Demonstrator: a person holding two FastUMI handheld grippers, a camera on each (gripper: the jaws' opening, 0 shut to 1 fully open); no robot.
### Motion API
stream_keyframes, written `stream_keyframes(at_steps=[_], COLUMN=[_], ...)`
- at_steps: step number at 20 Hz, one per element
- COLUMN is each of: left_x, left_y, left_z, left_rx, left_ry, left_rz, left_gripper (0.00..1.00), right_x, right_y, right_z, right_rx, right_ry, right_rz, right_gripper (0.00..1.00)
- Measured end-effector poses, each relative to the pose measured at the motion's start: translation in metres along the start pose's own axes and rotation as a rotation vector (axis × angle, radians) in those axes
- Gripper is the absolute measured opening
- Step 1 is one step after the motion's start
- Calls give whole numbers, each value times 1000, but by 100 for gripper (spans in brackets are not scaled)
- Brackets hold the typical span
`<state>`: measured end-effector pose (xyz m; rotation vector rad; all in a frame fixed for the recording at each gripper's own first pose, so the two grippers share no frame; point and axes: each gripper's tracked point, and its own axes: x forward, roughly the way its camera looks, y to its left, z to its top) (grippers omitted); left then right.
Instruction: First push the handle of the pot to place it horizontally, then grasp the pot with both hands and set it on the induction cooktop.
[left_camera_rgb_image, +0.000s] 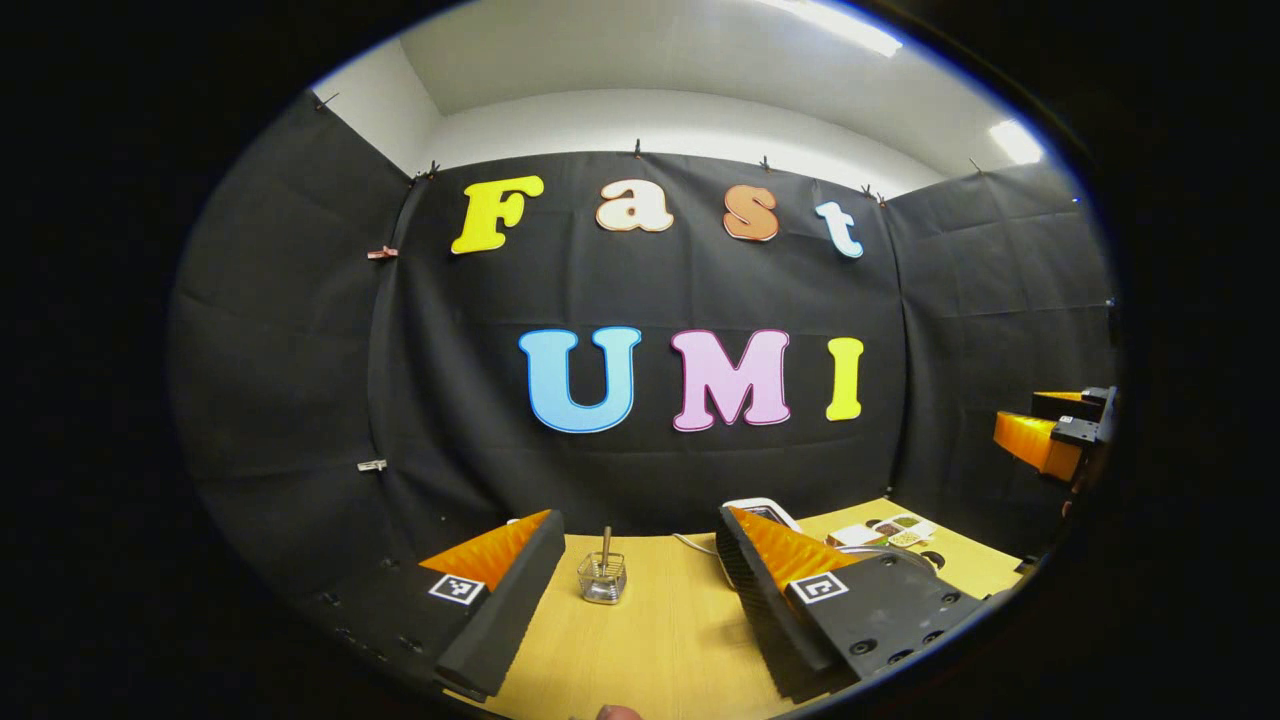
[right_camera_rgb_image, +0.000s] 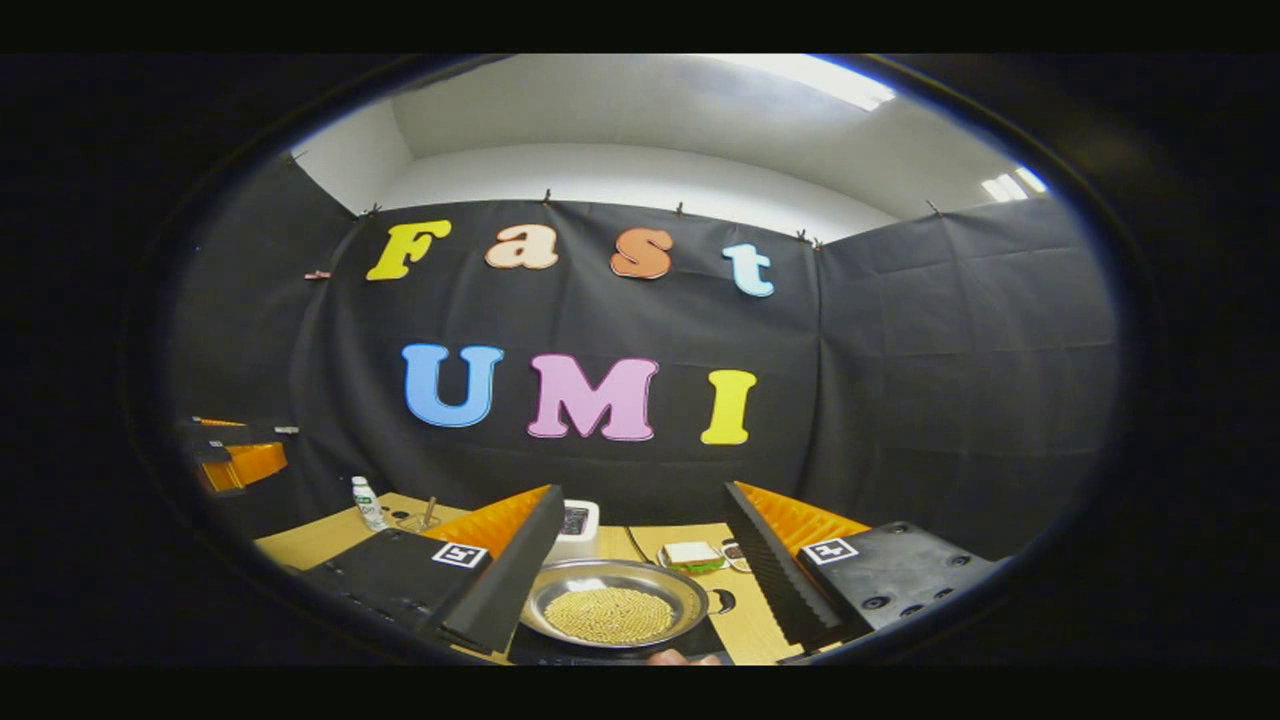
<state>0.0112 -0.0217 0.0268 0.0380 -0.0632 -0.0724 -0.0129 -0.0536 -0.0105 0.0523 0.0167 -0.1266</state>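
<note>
Right gripper view: the right gripper (right_camera_rgb_image: 640, 575) hovers wide open, empty, above the pot (right_camera_rgb_image: 612, 610), a shallow steel pan of yellow grains. It looks rigid, slick; grip the rim.

From my right gripper view, pot (right_camera_rgb_image: 612, 605) near rim cut off; its handle hidden. Sandwich-like item (right_camera_rgb_image: 690, 555) too small to confirm.
</note>
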Motion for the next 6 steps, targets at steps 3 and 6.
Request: stream_keyframes(at_steps=[3,6], left_x=[-1,-3], left_y=[3,0], left_z=[1,0], left_rx=[13,11], left_ry=[-1,5], left_rz=[9,-1], left_gripper=[95,95], right_x=[0,-3], right_y=[3,2], right_z=[-1,-3], right_rx=[-2,-7], right_ry=[5,15], right_rz=[8,11], right_gripper=[98,98])
